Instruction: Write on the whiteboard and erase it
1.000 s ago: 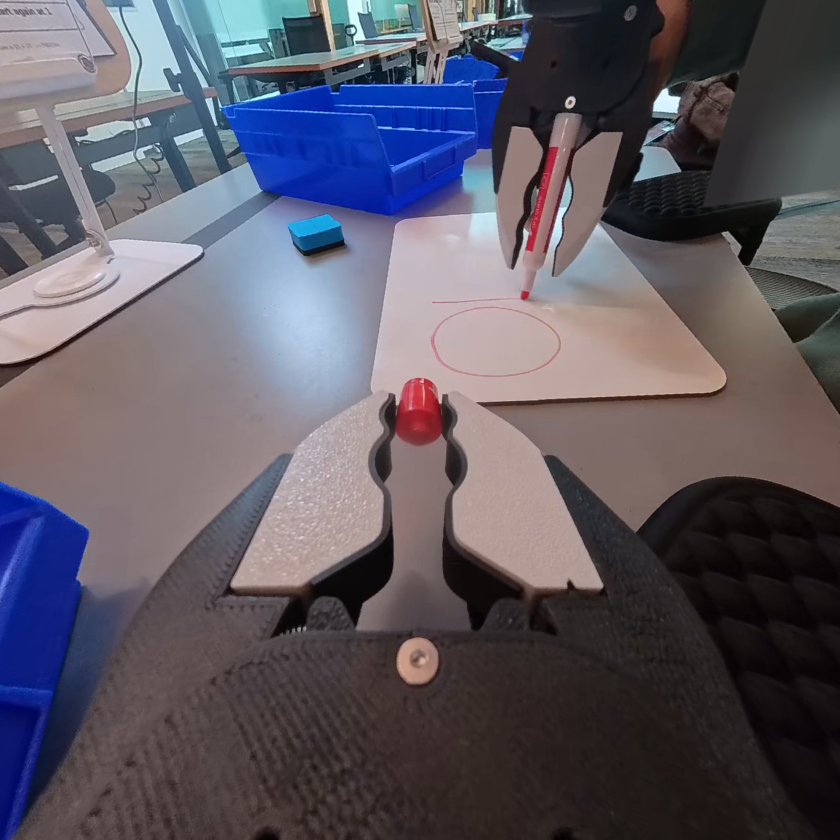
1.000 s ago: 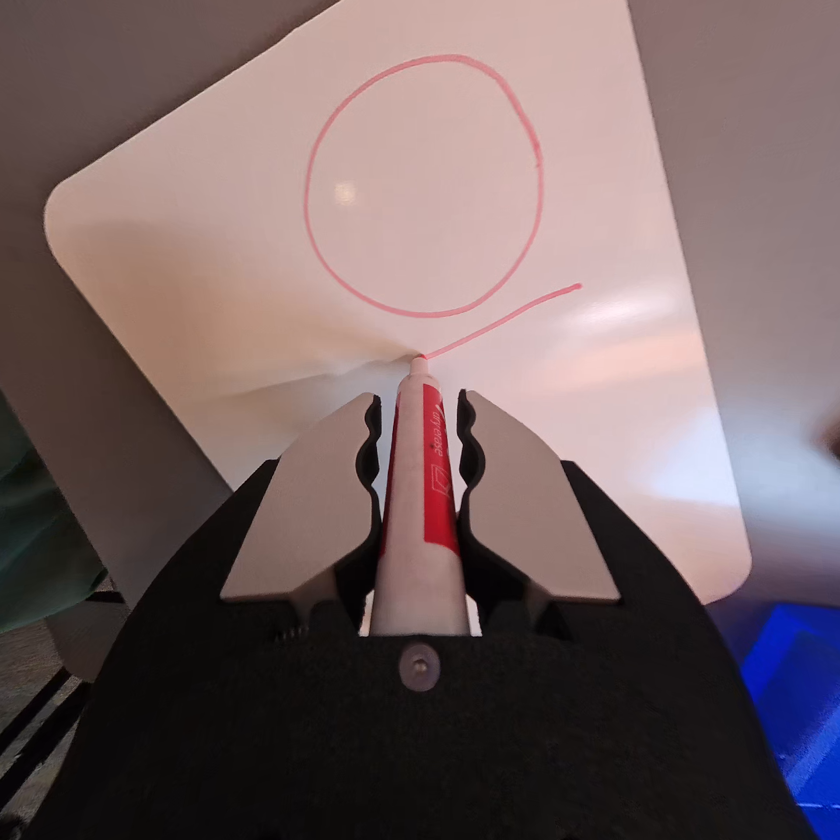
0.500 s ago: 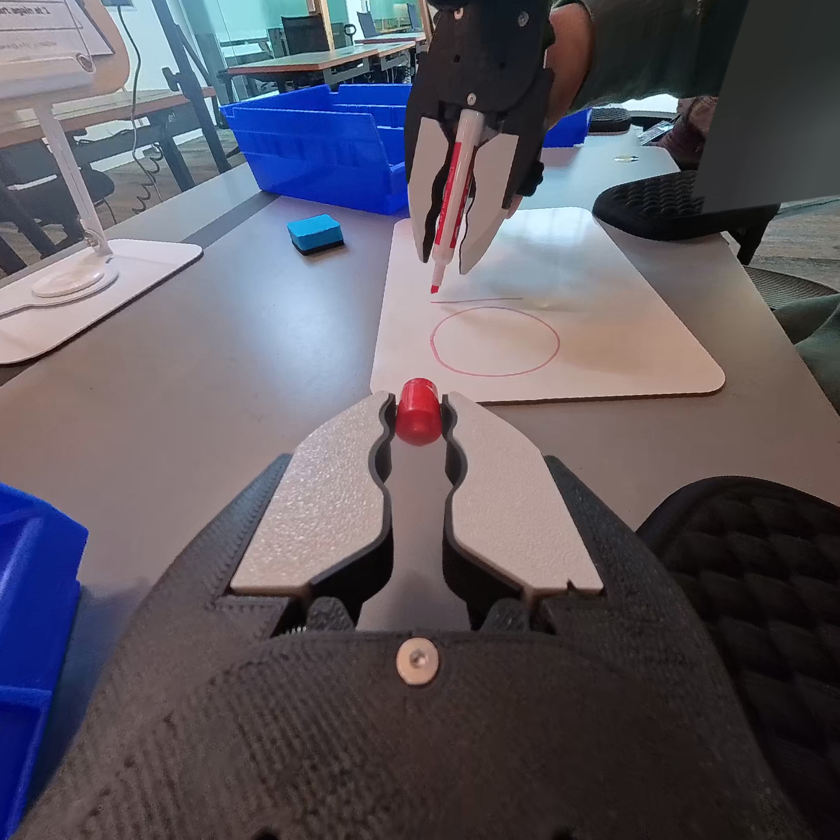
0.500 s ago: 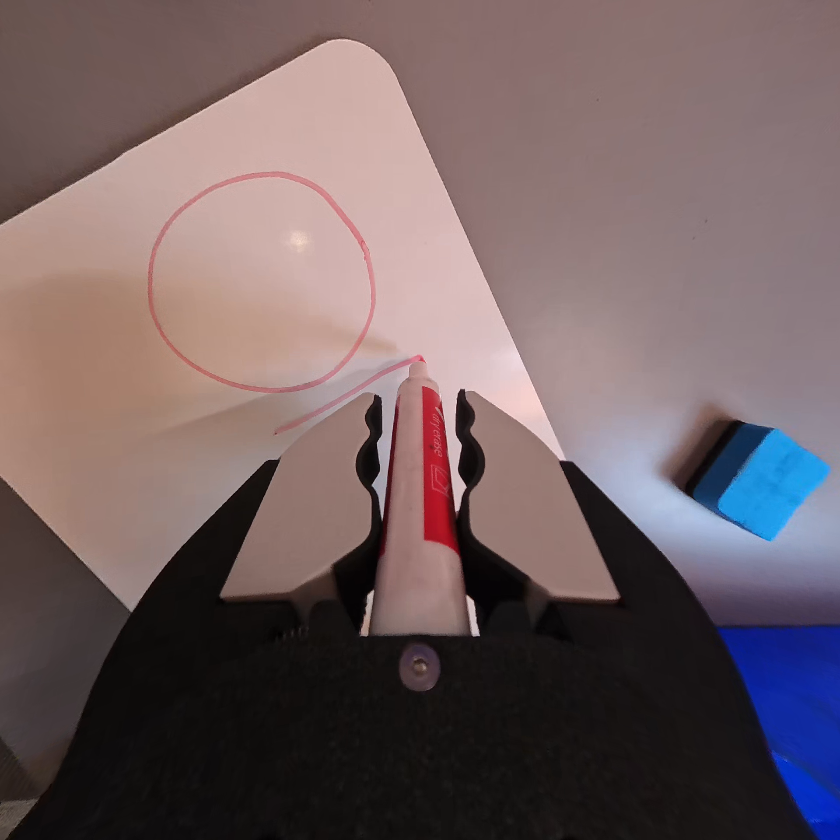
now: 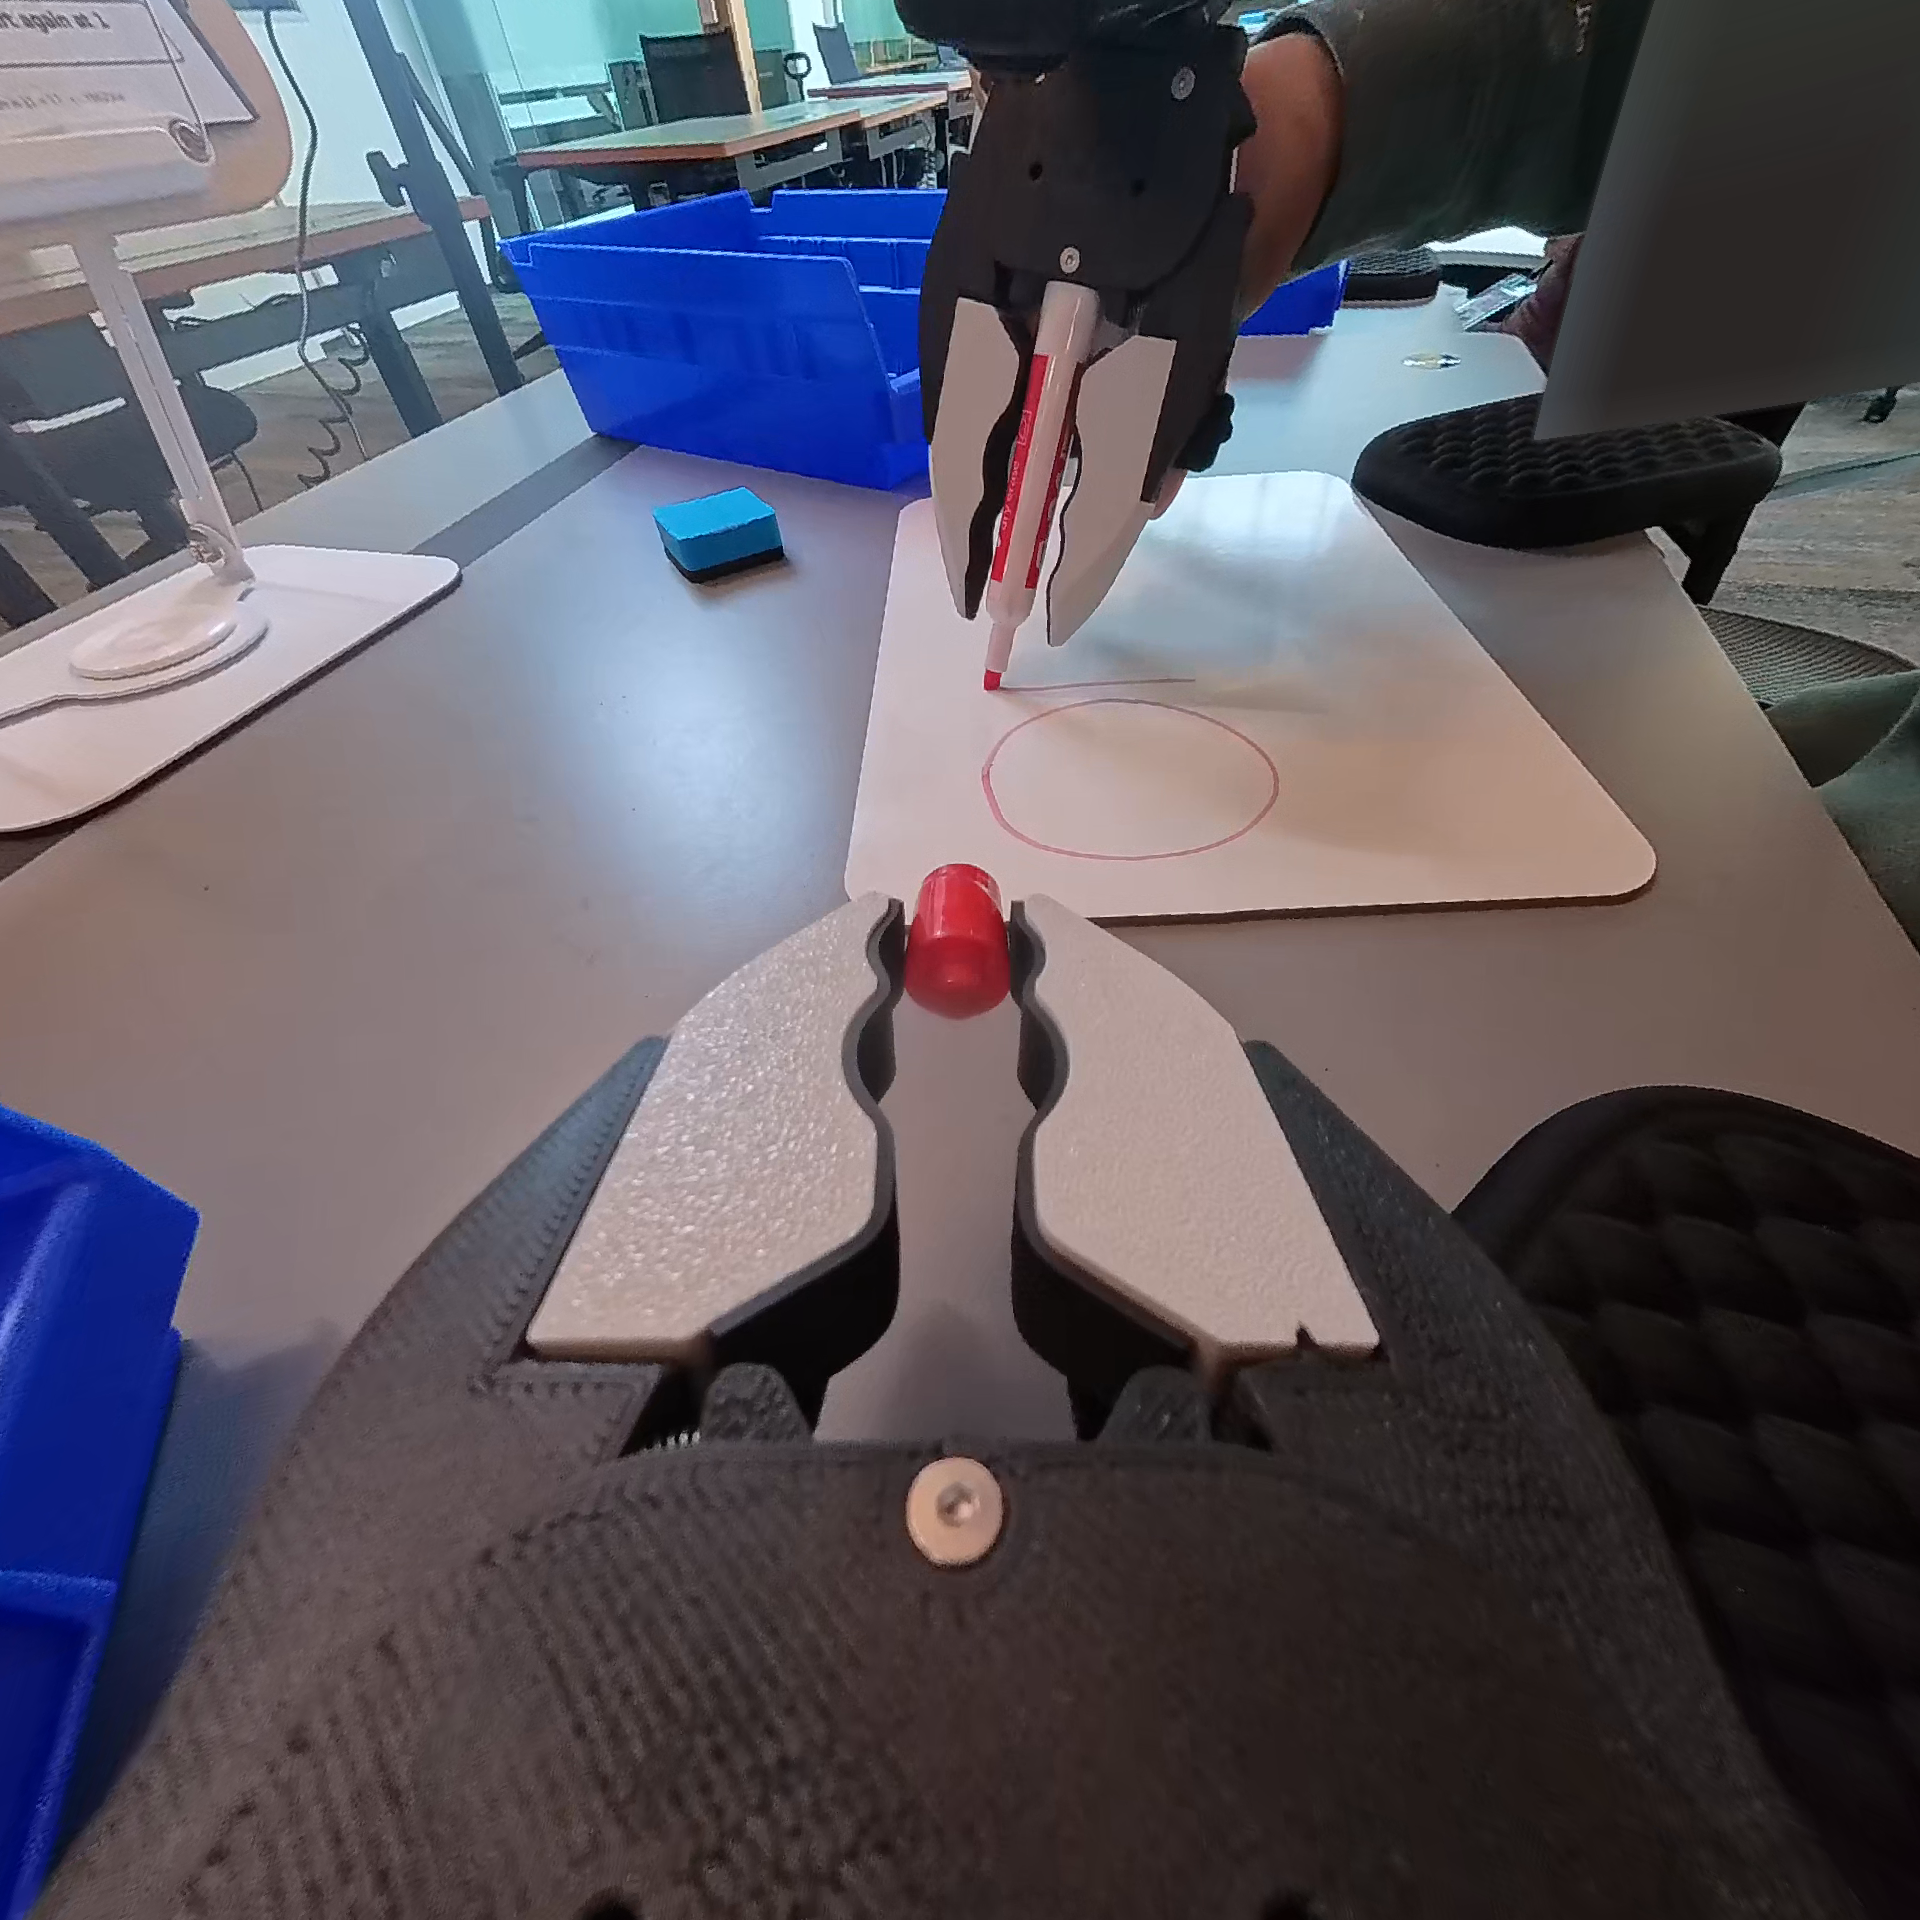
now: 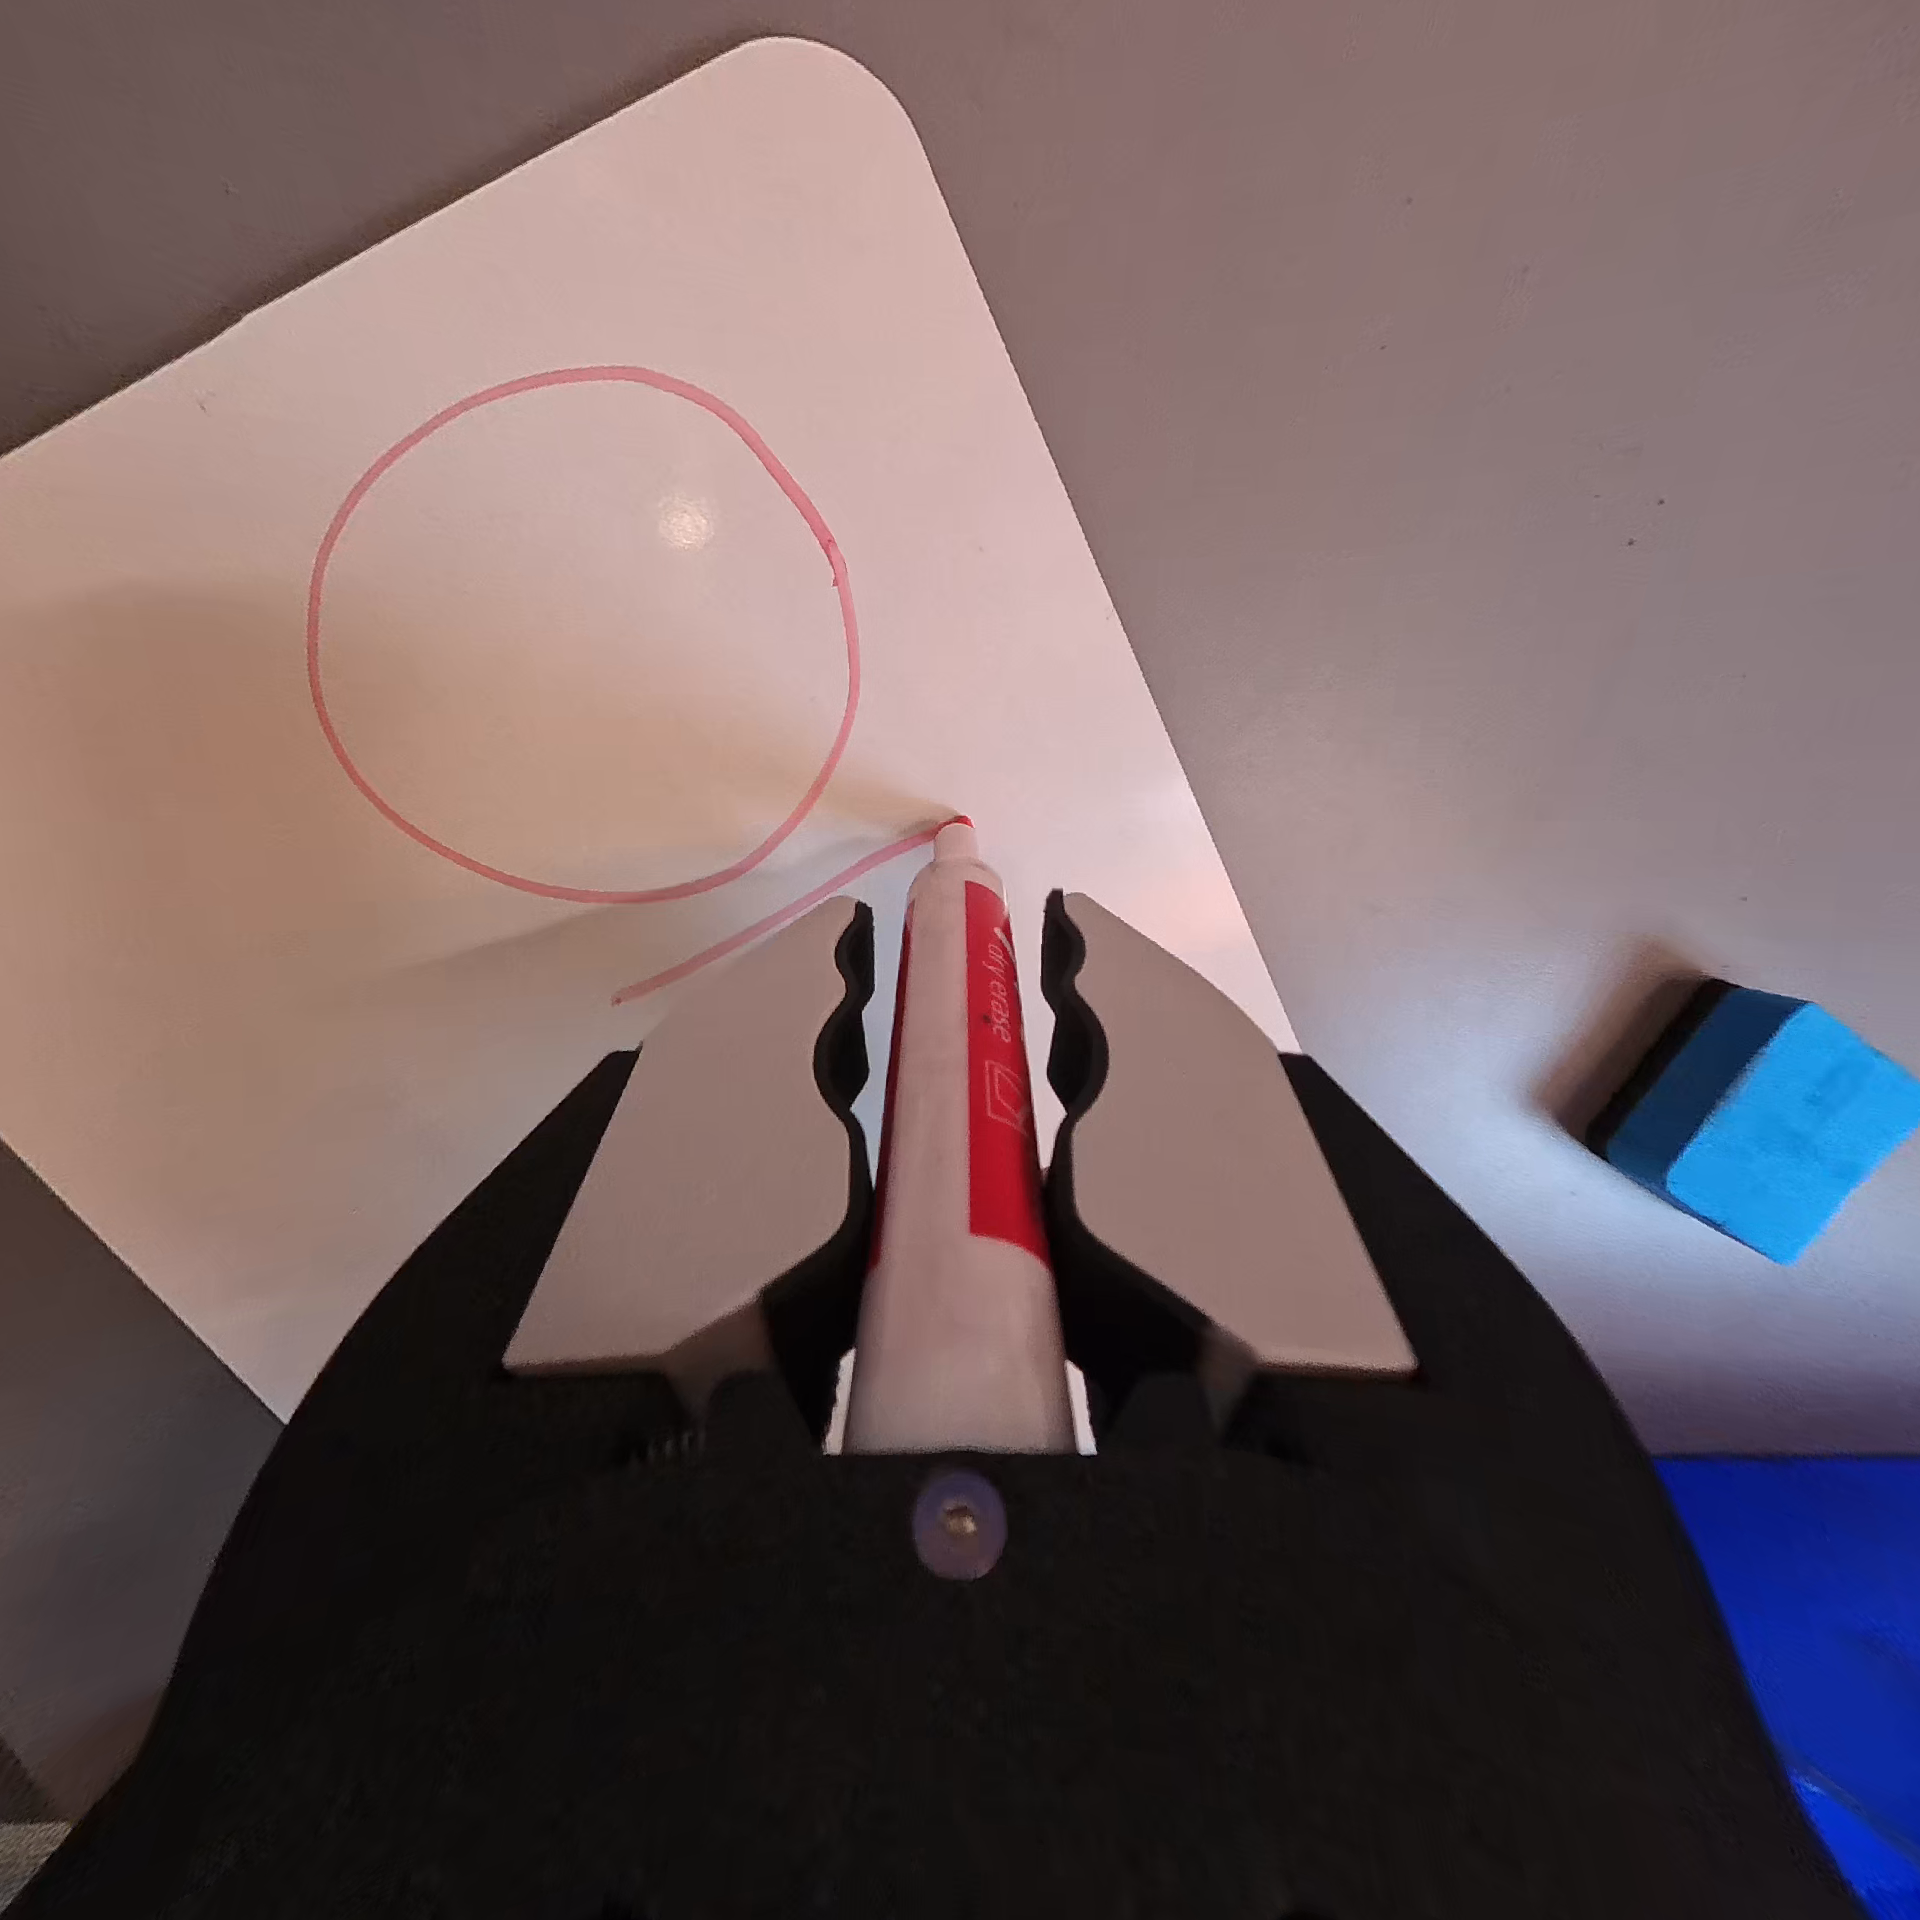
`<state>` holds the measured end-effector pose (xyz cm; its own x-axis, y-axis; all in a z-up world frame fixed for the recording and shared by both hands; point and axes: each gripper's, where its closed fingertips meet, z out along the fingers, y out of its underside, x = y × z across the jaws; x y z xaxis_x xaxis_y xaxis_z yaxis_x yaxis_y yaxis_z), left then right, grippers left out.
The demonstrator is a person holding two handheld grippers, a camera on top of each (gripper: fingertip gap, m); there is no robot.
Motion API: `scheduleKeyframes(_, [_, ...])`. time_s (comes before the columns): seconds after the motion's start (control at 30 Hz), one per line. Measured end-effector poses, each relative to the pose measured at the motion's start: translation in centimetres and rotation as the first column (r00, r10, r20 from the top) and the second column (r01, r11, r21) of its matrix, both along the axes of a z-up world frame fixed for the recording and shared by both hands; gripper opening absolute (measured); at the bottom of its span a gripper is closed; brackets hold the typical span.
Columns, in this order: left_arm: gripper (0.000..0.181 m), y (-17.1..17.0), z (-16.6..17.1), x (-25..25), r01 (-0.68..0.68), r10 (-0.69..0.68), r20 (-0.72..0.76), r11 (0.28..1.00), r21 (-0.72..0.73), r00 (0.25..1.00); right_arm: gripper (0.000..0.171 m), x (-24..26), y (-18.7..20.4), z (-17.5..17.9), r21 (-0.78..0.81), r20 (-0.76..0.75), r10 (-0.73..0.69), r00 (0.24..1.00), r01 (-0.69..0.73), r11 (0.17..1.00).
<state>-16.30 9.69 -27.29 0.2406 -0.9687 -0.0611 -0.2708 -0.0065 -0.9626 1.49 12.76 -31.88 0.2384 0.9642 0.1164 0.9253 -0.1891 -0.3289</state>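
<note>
Right gripper (image 6: 957, 914) points steeply down, jaws clamped on the marker (image 6: 961, 1143); left gripper (image 5: 957, 920) sits low, pinching the red cap (image 5: 956, 956).

bins: blue bin (image 5: 727, 343) at the table's far side — another blue bin (image 5: 73, 1403) at my near left
stand: white stand (image 5: 177, 613) on the left, flat base on the table (image 5: 520, 831)
armrests: black armrest (image 5: 1558, 478) at far right — a second armrest (image 5: 1745, 1351) near right

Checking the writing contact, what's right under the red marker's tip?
Under the marker tip lies the whiteboard, at the end of a red line beside the red circle. The exact contact spot is covered by the tip.
</note>
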Motion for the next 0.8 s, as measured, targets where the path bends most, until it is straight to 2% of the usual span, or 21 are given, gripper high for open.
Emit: scheduleKeyframes(0.8, [0.019,0.0,0.0,0.1,0.001,-0.001,-0.005,1.000,0.002,1.000,0.032,5.8,1.3,-0.1,0.031,0.079,-0.119,0.990,0.117,0.993])
